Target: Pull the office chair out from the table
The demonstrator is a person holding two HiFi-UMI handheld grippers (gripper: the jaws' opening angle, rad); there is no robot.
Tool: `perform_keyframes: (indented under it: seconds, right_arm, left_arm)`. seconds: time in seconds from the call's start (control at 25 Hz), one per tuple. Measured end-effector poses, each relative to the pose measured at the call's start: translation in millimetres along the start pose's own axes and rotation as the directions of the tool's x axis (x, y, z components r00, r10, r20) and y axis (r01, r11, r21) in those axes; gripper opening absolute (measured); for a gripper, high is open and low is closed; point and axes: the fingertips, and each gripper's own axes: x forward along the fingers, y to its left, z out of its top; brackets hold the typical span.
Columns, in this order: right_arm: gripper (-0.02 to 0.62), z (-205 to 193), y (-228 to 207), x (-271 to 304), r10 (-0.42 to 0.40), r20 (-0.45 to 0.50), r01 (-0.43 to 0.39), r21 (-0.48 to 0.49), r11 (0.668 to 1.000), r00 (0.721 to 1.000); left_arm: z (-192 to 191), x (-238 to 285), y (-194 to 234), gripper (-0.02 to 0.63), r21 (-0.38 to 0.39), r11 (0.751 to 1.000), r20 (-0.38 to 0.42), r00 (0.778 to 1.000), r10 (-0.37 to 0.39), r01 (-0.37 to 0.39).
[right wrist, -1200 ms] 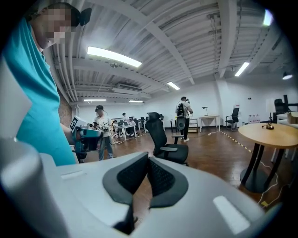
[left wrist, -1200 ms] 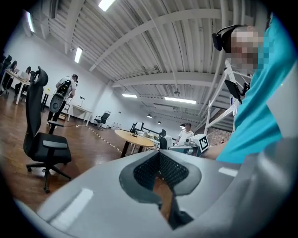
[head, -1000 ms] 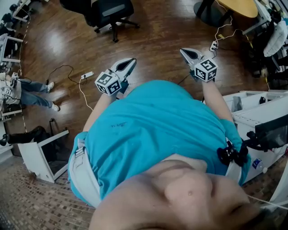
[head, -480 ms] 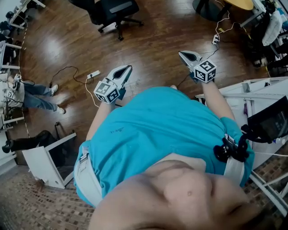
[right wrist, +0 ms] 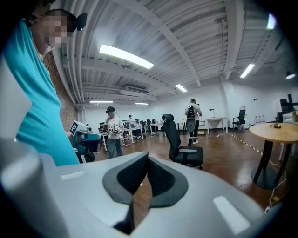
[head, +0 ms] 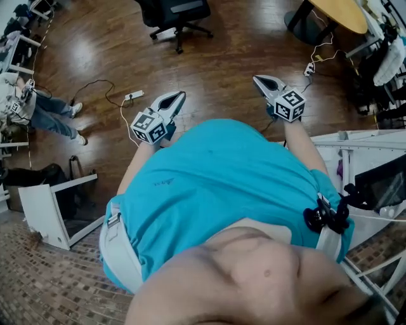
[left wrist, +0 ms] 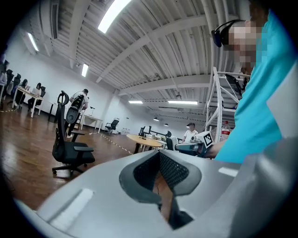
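The black office chair (head: 175, 14) stands alone on the wood floor at the top of the head view. It is well away from the round wooden table (head: 336, 11) at the top right. My left gripper (head: 179, 96) and right gripper (head: 259, 79) are held level in front of the person's teal shirt, far short of the chair. Both are shut with nothing in them. The left gripper view shows its shut tips (left wrist: 159, 153), the chair (left wrist: 70, 149) at left and the table (left wrist: 145, 139) behind. In the right gripper view the chair (right wrist: 184, 148) stands past the shut tips (right wrist: 148, 159).
A power strip with its cable (head: 132, 95) lies on the floor ahead of the left gripper. A white open cabinet (head: 41, 212) stands at the left and a white rack (head: 361, 145) at the right. A seated person's legs (head: 47, 119) show far left. Other people stand in the background.
Both grippers have travelled level across the floor with the person. The chair and table now sit further right at the top of the head view. The jaws stayed shut.
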Motion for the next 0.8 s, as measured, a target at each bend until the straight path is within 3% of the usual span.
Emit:
perform_keyframes:
  seconds: [0.16,0.28,0.56,0.8]
  right_arm:
    - [-0.011,2.0,-3.5,-18.6,0.050,-0.010,-0.051,-0.042,0.998,0.999]
    - [-0.011,6.6,-10.7,-38.8,0.061,0.009,-0.061,-0.033,0.998,0.998]
    - [-0.005,-4.7,-6.9,-58.0,0.020,0.065,-0.021,0.011,1.000,0.998]
    - [-0.005,-8.5,-2.5,-56.3,0.025,0.051,-0.025,-0.003,1.000,0.998]
  left_arm:
    - [-3.1,12.2,-13.9,0.001,-0.042,0.998,0.048,0.998,0.051,-0.049]
    - [-17.1,25.5,-31.8,0.001,-0.061,0.997,0.036,0.998,0.055,-0.053]
    - [-26.0,14.7,-59.0,0.000,-0.018,0.999,0.036,0.999,0.034,-0.034]
    - [-21.6,10.4,-61.2,0.001,-0.006,0.999,0.030,0.999,0.034,-0.034]
